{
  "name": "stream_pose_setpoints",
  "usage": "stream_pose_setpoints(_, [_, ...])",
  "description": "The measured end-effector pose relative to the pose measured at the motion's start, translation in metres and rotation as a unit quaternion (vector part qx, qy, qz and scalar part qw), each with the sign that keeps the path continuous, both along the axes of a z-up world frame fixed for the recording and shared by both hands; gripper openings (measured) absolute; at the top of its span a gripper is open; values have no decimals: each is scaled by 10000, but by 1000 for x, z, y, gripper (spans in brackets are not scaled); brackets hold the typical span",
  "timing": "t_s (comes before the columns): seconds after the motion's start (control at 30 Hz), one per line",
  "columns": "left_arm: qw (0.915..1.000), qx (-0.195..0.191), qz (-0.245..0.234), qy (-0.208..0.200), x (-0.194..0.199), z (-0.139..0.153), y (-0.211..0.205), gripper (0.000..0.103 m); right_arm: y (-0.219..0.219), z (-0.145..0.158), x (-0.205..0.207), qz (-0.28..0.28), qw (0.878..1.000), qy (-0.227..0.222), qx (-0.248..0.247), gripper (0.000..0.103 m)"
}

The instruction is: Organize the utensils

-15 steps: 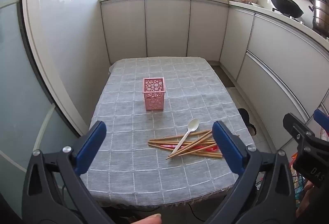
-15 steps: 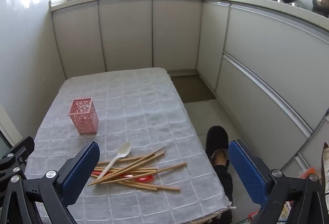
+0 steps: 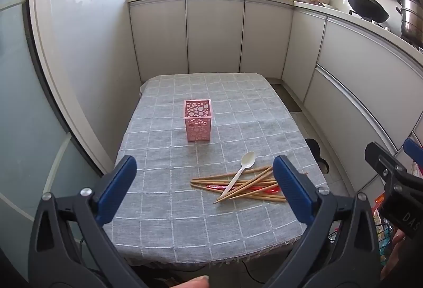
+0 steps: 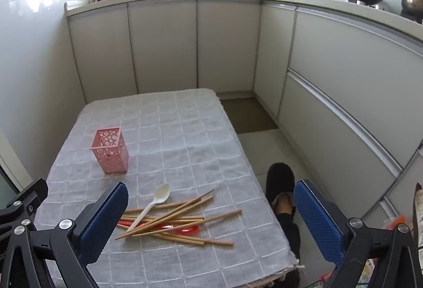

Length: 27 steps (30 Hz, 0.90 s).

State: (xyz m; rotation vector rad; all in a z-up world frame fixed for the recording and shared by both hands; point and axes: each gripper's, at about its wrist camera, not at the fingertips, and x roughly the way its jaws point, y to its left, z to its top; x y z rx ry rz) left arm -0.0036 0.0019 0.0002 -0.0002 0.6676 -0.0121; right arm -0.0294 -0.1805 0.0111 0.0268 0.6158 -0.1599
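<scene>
Chopsticks (image 4: 174, 219), a white spoon (image 4: 153, 203) and a red spoon (image 4: 185, 230) are piled on the worktop (image 4: 185, 134), near the pink holder (image 4: 109, 150). Light, stiff, slippery sticks are best pinched mid-length. Both hand-held grippers, left (image 3: 205, 189) and right (image 4: 211, 219), are held wide open and empty.

Table (image 3: 185, 230): pink holder (image 3: 198, 121), white spoon (image 3: 239, 174), chopsticks (image 3: 238, 185)

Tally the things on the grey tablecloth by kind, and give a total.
Pink holder: 1
White spoon: 1
Red spoon: 1
Wooden chopsticks: about 8 (they overlap, so the count is not certain)
Total: about 11
</scene>
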Motion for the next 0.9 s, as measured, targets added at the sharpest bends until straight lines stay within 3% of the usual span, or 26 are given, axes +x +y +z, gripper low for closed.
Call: stream_pose_setpoints(0.9, [10000,2,32,9,2,-1,2,102,2,-3,5,-7,10000,-22,14,103])
